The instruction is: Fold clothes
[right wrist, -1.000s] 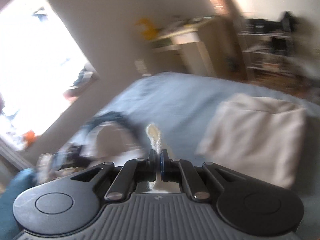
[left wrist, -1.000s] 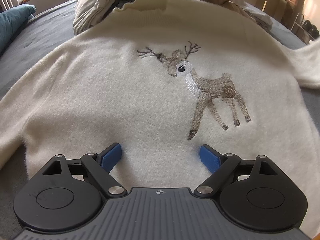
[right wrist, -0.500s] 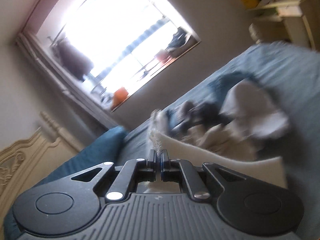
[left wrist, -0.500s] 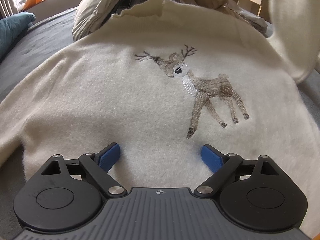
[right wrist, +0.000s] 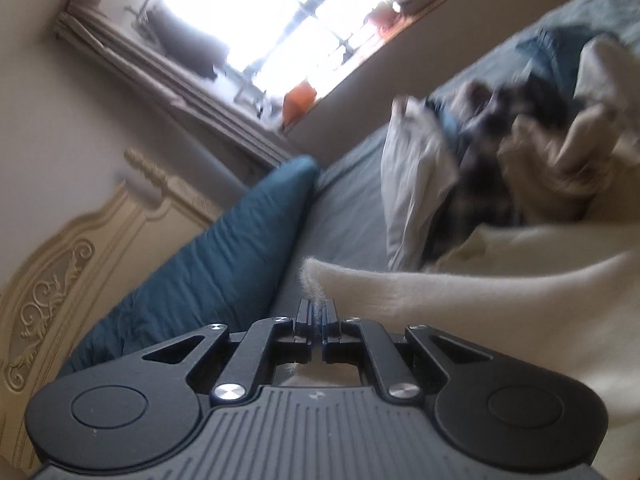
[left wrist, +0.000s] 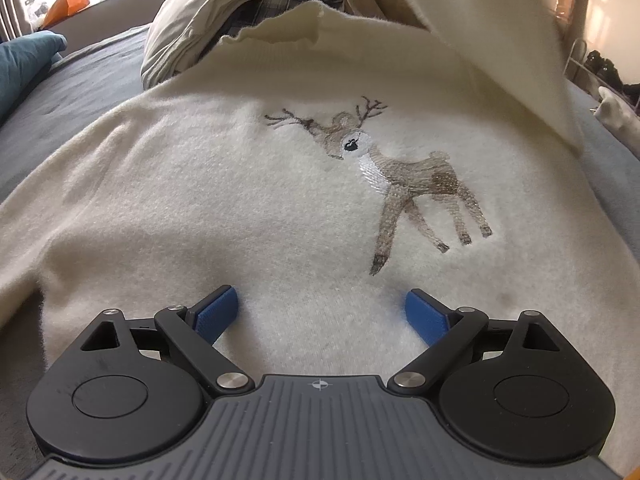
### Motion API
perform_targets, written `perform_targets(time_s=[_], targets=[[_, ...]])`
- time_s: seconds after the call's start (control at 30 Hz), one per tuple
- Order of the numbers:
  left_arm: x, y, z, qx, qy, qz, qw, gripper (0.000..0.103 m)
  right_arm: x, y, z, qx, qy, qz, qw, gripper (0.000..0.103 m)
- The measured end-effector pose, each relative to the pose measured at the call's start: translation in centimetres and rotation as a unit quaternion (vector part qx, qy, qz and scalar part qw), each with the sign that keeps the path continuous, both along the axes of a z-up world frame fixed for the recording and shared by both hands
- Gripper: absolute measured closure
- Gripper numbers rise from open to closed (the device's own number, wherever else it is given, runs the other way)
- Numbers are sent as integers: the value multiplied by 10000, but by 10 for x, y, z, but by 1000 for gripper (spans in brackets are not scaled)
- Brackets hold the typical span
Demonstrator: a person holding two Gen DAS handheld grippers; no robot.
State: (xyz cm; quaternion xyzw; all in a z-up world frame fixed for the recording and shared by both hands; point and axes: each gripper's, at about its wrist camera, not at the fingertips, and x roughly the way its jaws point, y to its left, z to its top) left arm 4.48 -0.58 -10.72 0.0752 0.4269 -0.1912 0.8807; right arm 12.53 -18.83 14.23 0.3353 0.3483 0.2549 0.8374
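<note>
Swinging the sleeve up over the cream sweater now, right gripper pinching its cuff, left gripper spread wide on the hem, so the fold's underway

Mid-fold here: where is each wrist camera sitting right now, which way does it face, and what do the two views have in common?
Left wrist: low over the cream sweater, facing its collar and the clothes pile; shows the left gripper, blue fingers spread.
Right wrist: raised and tilted, facing the window, headboard and teal pillow; shows the right gripper, shut on the sweater's sleeve.
Shared: sweater, lifted sleeve, clothes pile, pillow, grey bed.
</note>
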Motion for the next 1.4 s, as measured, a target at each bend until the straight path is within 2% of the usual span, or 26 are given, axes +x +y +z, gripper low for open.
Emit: perform_targets(time_s=[0.2,0.3,0.43,0.63,0.67,0.73,0.77,0.83,1.03,1.2,1.3,1.4], targets=[[-3,2,0,-68,-58,-15,10000,10,35,54,-45,-59,468,398,9981,100],[-4,3,0,-124,-77,-30,9999,10,51,78,-68,-342,602,606,9958,100],[-5,4,0,-133,-123,-54,9998,9,70,103,-103,-535,1049,826,9896,99],[-6,4,-2,-159,-158,-73,9997,9,76,111,-116,-236,1308,1009,9860,96],[-6,5,-2,-165,-154,-72,9997,8,77,112,-118,-185,1350,1039,9852,94],[-6,5,-2,-175,-152,-67,9997,8,79,115,-122,-83,1434,1098,9835,80],[-6,5,-2,-176,-158,-68,9997,8,80,116,-124,-31,1476,1128,9826,68],[-6,5,-1,-175,-169,-80,9997,8,82,118,-127,71,1559,1187,9806,66],[-5,8,2,-228,-173,-149,9995,8,34,15,-101,313,1108,425,9924,66],[-8,14,5,-366,-226,-139,9990,8,-6,-72,-78,512,718,-222,9959,63],[-8,20,13,-444,-382,-26,9983,9,-49,-122,-102,348,857,-1046,9902,63],[0,31,26,-569,-614,169,9963,9,-84,-148,-141,476,1261,-1611,9777,63]])
